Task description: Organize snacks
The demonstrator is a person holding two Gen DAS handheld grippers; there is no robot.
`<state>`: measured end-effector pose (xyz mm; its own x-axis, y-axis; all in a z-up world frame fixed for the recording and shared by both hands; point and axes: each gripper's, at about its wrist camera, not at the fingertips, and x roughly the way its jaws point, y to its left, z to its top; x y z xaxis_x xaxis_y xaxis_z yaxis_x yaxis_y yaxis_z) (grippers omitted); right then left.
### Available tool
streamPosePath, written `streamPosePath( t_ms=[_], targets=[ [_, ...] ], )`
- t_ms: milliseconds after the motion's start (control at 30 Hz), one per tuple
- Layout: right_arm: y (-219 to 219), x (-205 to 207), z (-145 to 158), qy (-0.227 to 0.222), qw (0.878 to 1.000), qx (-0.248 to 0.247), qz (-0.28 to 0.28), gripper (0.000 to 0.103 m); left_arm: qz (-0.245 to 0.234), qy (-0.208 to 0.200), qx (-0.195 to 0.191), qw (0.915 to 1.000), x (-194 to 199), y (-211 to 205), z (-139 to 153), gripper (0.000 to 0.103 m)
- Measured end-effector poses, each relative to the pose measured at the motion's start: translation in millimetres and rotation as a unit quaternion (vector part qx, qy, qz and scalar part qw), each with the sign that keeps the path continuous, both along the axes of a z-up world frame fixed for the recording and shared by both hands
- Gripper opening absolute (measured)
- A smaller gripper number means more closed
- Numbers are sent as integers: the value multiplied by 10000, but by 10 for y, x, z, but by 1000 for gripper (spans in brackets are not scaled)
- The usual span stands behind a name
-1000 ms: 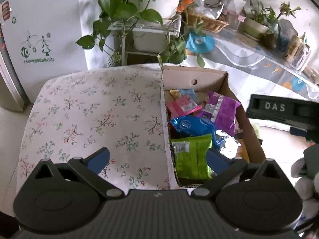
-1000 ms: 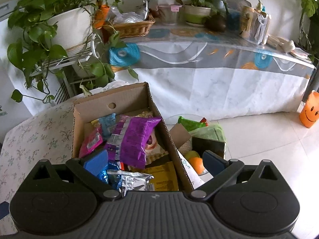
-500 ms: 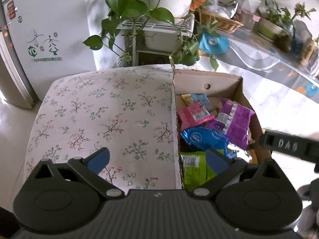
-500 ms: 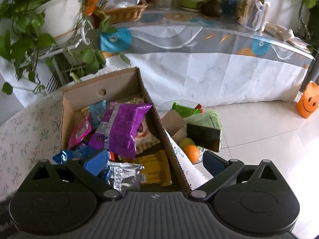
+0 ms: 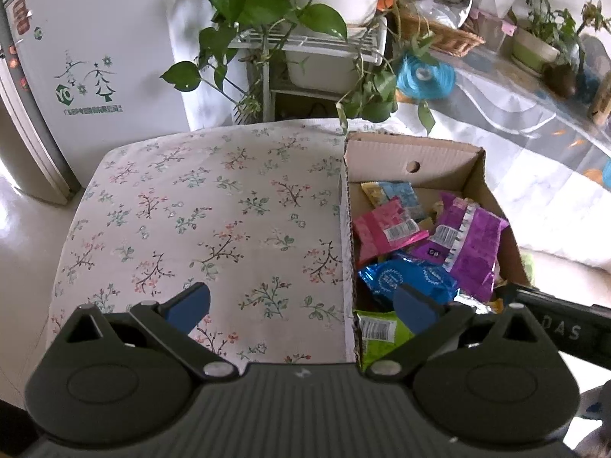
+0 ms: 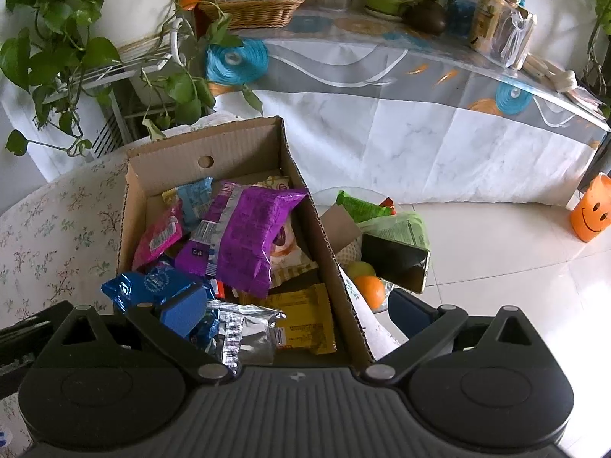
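An open cardboard box (image 5: 385,152) (image 6: 244,145) stands at the right edge of the flowered table (image 5: 214,206). Inside lie a purple bag (image 6: 248,236) (image 5: 473,244), a pink packet (image 5: 382,229) (image 6: 160,236), a blue packet (image 5: 404,278) (image 6: 149,286), a green bag (image 5: 382,332), a silver packet (image 6: 244,336) and a yellow packet (image 6: 305,316). My left gripper (image 5: 301,307) is open and empty above the box's left wall. My right gripper (image 6: 294,313) is open and empty above the box's right wall, its left fingertip near the blue packet.
Potted plants on a white rack (image 5: 313,42) stand behind the table. A long side table (image 6: 420,76) holds a wicker basket (image 6: 252,11) and pots. Right of the box lie a phone (image 6: 393,263), an orange (image 6: 370,290) and green packets (image 6: 362,206). A fridge (image 5: 84,57) stands at left.
Both grippers have drawn back and shifted a little; the box sits farther right in the left view and the right gripper hangs lower, over the box's near end. Both jaws stay open.
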<state>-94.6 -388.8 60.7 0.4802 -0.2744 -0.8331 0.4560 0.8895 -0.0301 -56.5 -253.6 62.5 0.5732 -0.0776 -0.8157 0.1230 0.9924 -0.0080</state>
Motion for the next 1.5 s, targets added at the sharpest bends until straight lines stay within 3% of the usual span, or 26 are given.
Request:
streamPosePath(
  t_ms=[833, 1500],
  targets=[
    [-7, 37, -24, 97, 9999, -36, -1, 103, -346, -98, 453, 9983, 111, -127, -23, 102],
    [-46, 64, -62, 177, 9998, -50, -73, 103, -812, -117, 530, 9952, 111, -193, 6, 101]
  ],
)
